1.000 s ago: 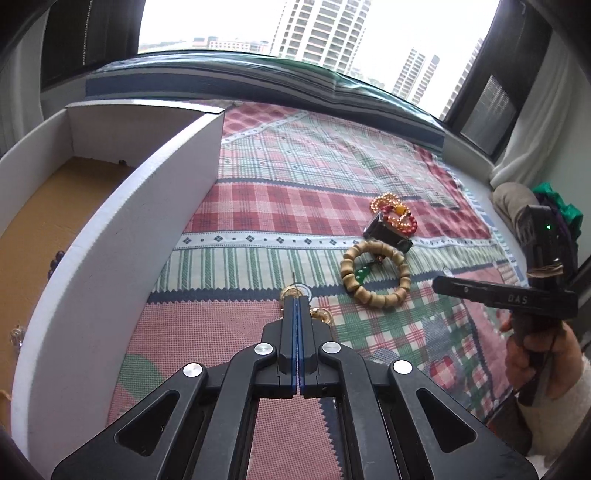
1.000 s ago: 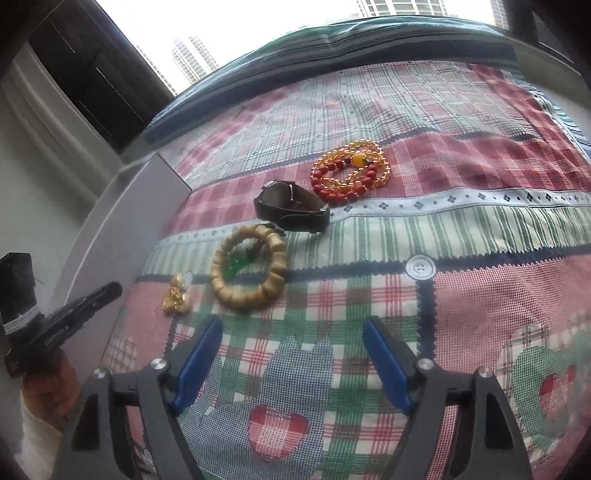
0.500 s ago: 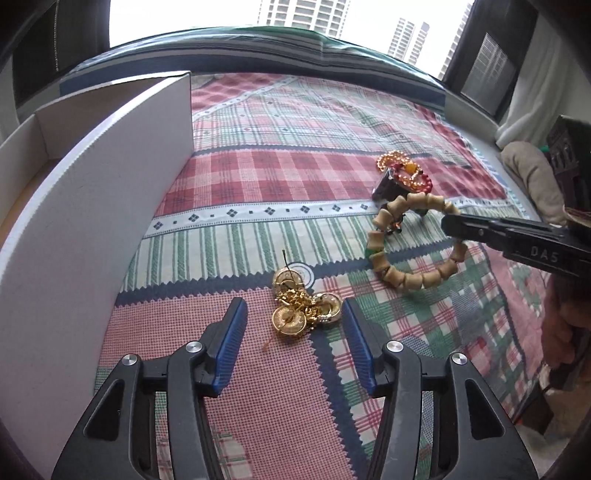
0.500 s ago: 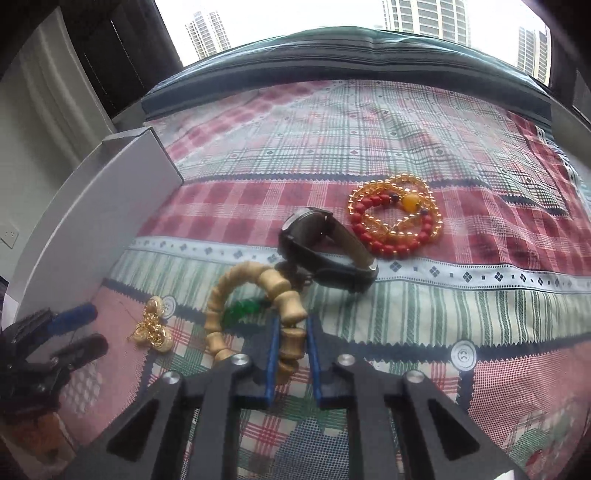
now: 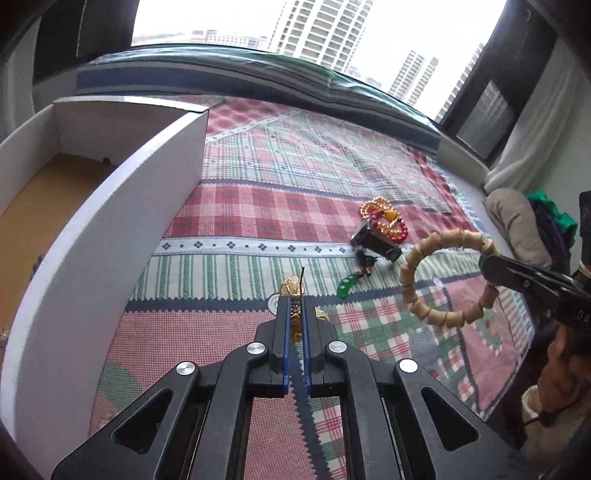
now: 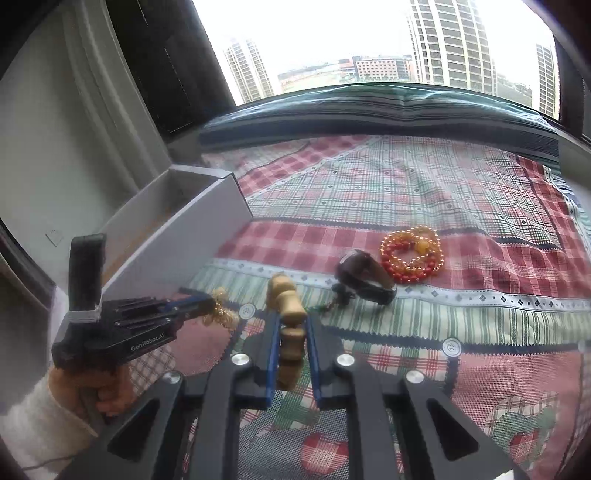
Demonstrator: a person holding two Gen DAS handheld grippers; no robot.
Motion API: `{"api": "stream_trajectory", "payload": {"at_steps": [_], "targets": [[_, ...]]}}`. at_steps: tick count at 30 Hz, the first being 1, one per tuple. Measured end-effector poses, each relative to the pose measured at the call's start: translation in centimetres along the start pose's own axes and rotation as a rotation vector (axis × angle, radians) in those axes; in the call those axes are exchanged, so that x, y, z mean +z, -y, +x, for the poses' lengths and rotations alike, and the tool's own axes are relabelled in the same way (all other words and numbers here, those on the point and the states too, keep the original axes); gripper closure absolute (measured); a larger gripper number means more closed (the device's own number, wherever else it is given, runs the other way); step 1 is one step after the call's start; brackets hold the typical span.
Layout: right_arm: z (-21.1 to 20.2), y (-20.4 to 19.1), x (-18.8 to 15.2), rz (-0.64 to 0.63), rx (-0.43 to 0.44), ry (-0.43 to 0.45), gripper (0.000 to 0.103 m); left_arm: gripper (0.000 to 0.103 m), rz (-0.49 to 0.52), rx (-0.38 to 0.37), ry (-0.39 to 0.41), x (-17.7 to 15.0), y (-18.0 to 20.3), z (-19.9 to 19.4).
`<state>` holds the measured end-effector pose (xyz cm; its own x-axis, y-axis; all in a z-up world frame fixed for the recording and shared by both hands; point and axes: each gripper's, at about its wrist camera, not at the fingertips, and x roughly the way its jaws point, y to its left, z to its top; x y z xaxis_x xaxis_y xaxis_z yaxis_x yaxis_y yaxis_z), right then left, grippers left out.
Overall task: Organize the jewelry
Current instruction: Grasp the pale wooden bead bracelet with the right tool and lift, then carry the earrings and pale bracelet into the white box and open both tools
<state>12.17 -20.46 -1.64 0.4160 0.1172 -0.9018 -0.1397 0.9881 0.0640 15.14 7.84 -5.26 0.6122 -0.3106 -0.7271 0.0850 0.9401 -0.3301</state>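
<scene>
the left gripper (image 5: 295,314) is clamped on the gold chain (image 5: 294,295); the right gripper (image 6: 291,343) pinches the bracelet (image 5: 443,277). the box (image 5: 110,229) lies left of both, nearer the left gripper.

A high-rise flat, a bedroom by the look: a patchwork quilt (image 5: 295,206) is covering the bed under a big window (image 6: 369,40), tower blocks (image 5: 321,33) are standing outside, a curtain (image 5: 532,147) is hanging alongside.

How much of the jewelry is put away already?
Little shows in the white box, just small bits at its edge. The left gripper holds the gold earrings, and the right gripper holds the wooden bead bracelet. The watch, red bead strands and green pendant remain on the blanket.
</scene>
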Motion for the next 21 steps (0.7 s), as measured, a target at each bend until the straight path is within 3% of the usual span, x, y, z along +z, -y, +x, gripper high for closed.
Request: {"api": "stream_trajectory", "payload": {"at_steps": [4, 7, 13, 17, 21], "targets": [[-1.3, -1.7, 1.2, -0.038, 0.036, 0.018, 0.089, 0.1, -0.057, -0.03, 0.089, 0.2, -0.4, -6.6], [-1.9, -3.6, 2.5, -0.074, 0.076, 0.026, 0.089, 0.1, -0.092, -0.009, 0.168, 0.3, -1.6, -12.3], [-1.8, -10.0, 5.7, -0.19, 0.175, 0.051, 0.089, 0.1, -0.167, 0.151, 0.29, -0.3, -6.7, -21.5], [0.0, -15.8, 7.7, -0.275, 0.251, 0.046, 0.089, 0.1, -0.241, 0.285, 0.303, -0.8, -11.4, -23.5], [3.5, -21.9, 8.6, -0.341, 0.33, -0.003, 0.089, 0.1, -0.336, 0.387, 0.269, -1.4, -16.9, -22.2]]}}
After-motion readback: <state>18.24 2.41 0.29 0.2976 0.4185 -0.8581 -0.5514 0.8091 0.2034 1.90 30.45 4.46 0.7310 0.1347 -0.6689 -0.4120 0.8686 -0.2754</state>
